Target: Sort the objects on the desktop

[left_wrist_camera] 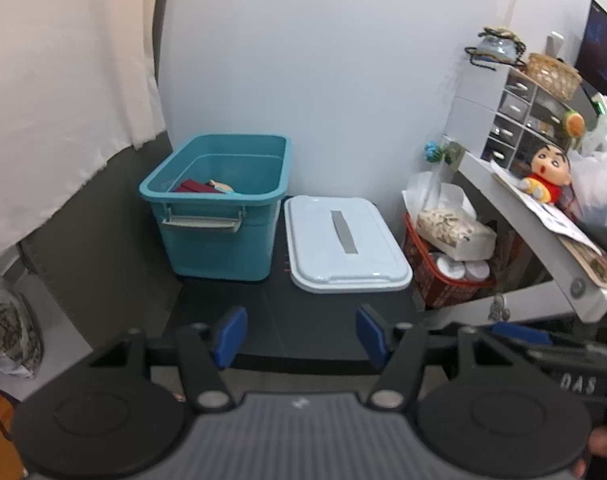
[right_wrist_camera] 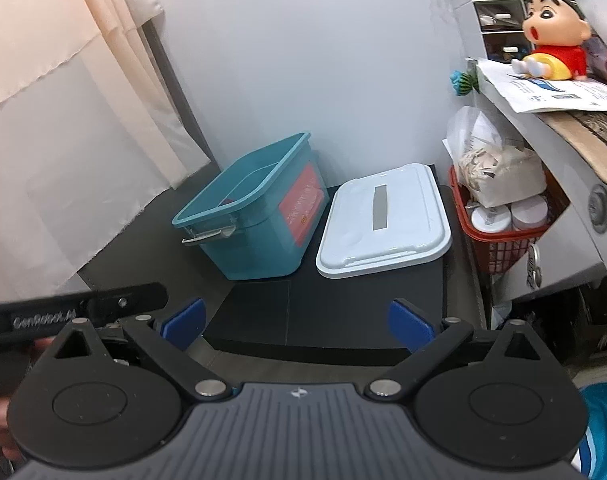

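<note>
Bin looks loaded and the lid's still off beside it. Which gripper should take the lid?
Right, probably. The lid lies right of the bin, nearer the right gripper, which is wide open and empty. The left gripper, also open, faces the gap between them.

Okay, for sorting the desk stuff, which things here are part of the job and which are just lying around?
Part of the job:
- teal bin, open, a few items already inside
- white lid, flat on the black table beside the bin
- left claw and right claw, both open and empty

Just lying about:
- cartoon doll on papers
- red basket of jars
- small drawer unit
- woven basket
</note>
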Demonstrator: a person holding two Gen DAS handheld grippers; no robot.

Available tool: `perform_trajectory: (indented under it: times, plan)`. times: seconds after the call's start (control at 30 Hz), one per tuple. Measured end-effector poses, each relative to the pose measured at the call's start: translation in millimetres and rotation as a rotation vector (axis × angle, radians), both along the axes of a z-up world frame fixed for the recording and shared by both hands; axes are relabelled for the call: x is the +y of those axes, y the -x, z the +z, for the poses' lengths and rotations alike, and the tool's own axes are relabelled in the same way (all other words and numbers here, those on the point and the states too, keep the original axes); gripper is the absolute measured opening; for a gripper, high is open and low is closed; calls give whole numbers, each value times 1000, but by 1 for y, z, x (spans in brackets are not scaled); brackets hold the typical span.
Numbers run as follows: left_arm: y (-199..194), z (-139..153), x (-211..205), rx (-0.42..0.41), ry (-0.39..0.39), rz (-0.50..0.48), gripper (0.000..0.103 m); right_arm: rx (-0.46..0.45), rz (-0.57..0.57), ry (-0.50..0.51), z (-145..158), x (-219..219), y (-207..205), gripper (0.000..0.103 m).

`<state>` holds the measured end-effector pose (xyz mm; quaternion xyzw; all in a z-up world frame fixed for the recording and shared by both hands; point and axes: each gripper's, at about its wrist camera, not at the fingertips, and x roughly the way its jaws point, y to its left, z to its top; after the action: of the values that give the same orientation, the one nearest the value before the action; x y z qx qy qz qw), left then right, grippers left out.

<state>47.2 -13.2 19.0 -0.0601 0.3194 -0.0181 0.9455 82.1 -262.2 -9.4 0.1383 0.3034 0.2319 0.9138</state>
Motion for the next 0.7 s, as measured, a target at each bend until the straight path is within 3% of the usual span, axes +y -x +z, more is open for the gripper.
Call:
perform_trajectory:
  times: [0.33, 0.7]
  plan:
    - [30, -1, 9, 13, 50, 39, 65, 9, -14, -6, 13, -2, 14, 101]
    - [44, -11, 6, 29, 4, 40, 65, 39, -2, 50, 11, 6, 21, 100]
